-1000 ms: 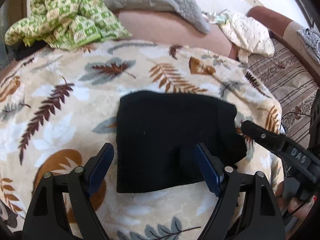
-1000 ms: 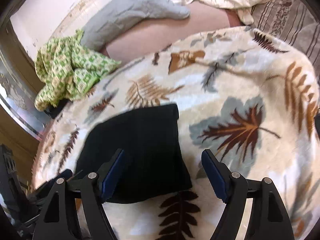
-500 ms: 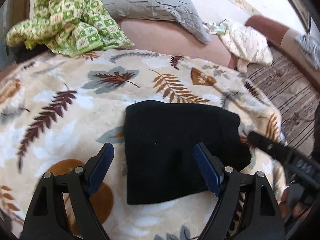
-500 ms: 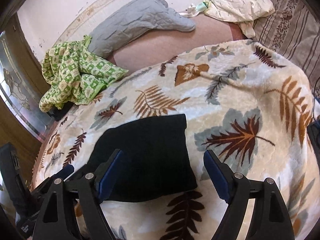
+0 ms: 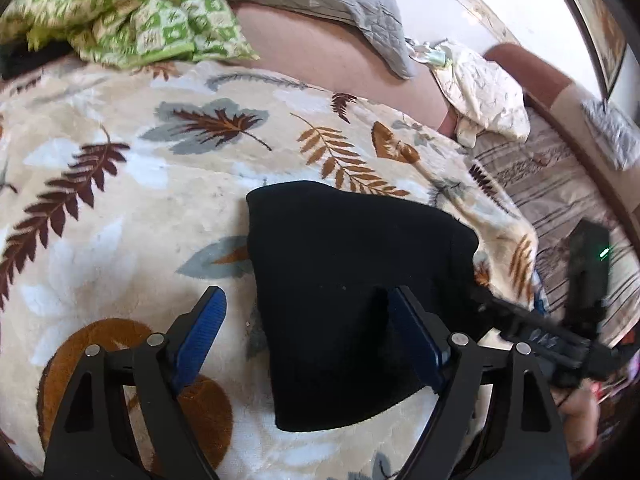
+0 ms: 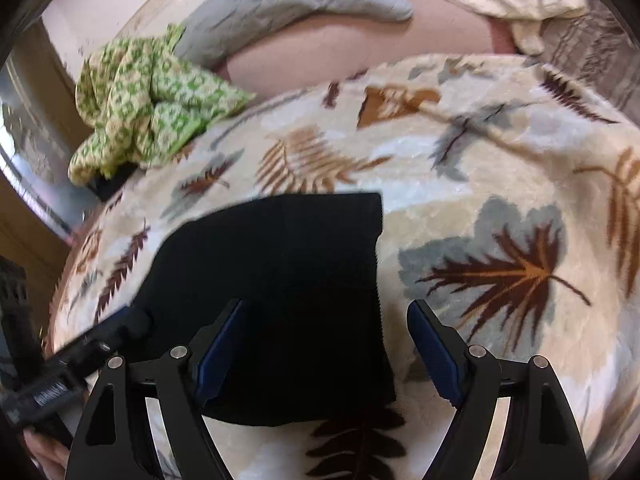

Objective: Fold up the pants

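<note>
I have the black pants (image 5: 352, 300) lying as a compact folded bundle on the leaf-print blanket (image 5: 132, 216), toward the blanket's near edge and closer to its right-hand edge, where it drops toward the striped bedding (image 5: 560, 184).

My left gripper (image 5: 306, 338) has its jaws spread wide and they have just been opening a little further; nothing is pinched. The bundle's left edge lies between the two blue pads, the right pad over the cloth and the left pad over bare blanket.

My right gripper (image 6: 328, 346) is likewise spread and empty, mirroring that: its left pad is over the pants, its right pad over blanket, and the bundle's right edge runs between them.

So each hand straddles its own side edge, neither clearly nearer. The bundle looks only slightly longer across than deep, though the fisheye warp makes me unsure; I would judge its long axis as running side to side, parallel to the blanket's near edge. Its rounded far edge points away from me and its near edge sits just under both grippers.
</note>
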A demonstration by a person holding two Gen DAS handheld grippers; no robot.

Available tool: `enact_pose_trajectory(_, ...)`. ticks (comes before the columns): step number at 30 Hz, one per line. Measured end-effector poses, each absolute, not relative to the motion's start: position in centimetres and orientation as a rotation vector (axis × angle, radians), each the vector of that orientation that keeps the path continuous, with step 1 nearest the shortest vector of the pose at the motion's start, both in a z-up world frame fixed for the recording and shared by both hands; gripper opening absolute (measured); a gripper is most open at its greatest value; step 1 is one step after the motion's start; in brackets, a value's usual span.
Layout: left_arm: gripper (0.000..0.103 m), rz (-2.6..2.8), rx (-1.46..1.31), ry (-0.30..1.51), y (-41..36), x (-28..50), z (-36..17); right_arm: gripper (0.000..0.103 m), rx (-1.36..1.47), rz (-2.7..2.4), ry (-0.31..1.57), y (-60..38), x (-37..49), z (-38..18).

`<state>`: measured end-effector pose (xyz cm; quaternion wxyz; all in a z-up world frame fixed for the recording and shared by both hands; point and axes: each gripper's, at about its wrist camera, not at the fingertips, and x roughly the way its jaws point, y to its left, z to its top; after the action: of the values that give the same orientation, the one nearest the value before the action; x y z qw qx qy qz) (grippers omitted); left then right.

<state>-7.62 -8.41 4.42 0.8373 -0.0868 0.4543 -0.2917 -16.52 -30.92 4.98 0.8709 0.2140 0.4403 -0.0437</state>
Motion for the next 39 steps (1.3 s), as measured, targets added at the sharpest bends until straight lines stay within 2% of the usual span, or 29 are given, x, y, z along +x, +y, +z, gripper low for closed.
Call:
enact_pose_trajectory(4,0.090,-0.632,-0.276,1.057,-8.0,-6.2,2.8,0.084,0.542,-0.013,0.934,-31.6,-15.8,3.4)
enact_pose_trajectory(6,0.099,-0.639,-0.312,1.092,-8.2,-5.7,1.9,0.085,0.609,0.019,0.937,-32.2,-15.5,2.4)
enact_pose_trajectory(8,0.101,-0.640,-0.322,1.072,-8.7,-5.6,1.7,0.085,0.648,0.037,0.906,-32.5,-15.6,2.3)
enact_pose_trajectory(10,0.101,-0.652,-0.294,1.061,-9.4,-5.6,1.7,0.079,0.689,0.056,0.887,-32.7,-15.6,2.1)
enact_pose_trajectory(12,0.087,-0.677,-0.270,1.053,-10.1,-5.8,1.8,0.068,0.649,0.044,0.887,-32.2,-15.6,2.5)
enact_pose_trajectory(13,0.075,-0.686,-0.249,1.055,-10.5,-5.9,1.9,0.062,0.640,0.047,0.879,-32.0,-15.6,2.7)
enact_pose_trajectory(17,0.058,-0.688,-0.203,1.034,-10.4,-5.9,3.2,0.050,0.634,0.046,0.847,-31.5,-15.6,4.3)
enact_pose_trajectory(18,0.057,-0.690,-0.206,1.029,-10.1,-5.8,3.7,0.048,0.623,0.048,0.838,-31.2,-15.4,4.9)
enact_pose_trajectory(24,0.056,-0.636,-0.157,0.964,-8.3,-3.1,6.6,0.047,0.596,0.103,0.795,-29.3,-12.5,7.5)
enact_pose_trajectory(28,0.057,-0.564,-0.101,0.999,-8.1,-0.4,5.6,0.050,0.580,0.087,0.817,-28.0,-9.4,6.6)
enact_pose_trajectory(31,0.067,-0.521,-0.080,1.063,-8.3,0.2,3.4,0.057,0.492,-0.008,0.926,-27.2,-8.1,4.8)
enact_pose_trajectory(33,0.081,-0.497,-0.076,1.025,-7.9,-0.3,3.2,0.063,0.381,-0.062,0.909,-26.6,-9.1,5.3)
enact_pose_trajectory(39,0.083,-0.418,-0.047,0.956,-7.5,-1.7,4.2,0.065,0.284,-0.128,0.829,-25.9,-12.2,8.5)
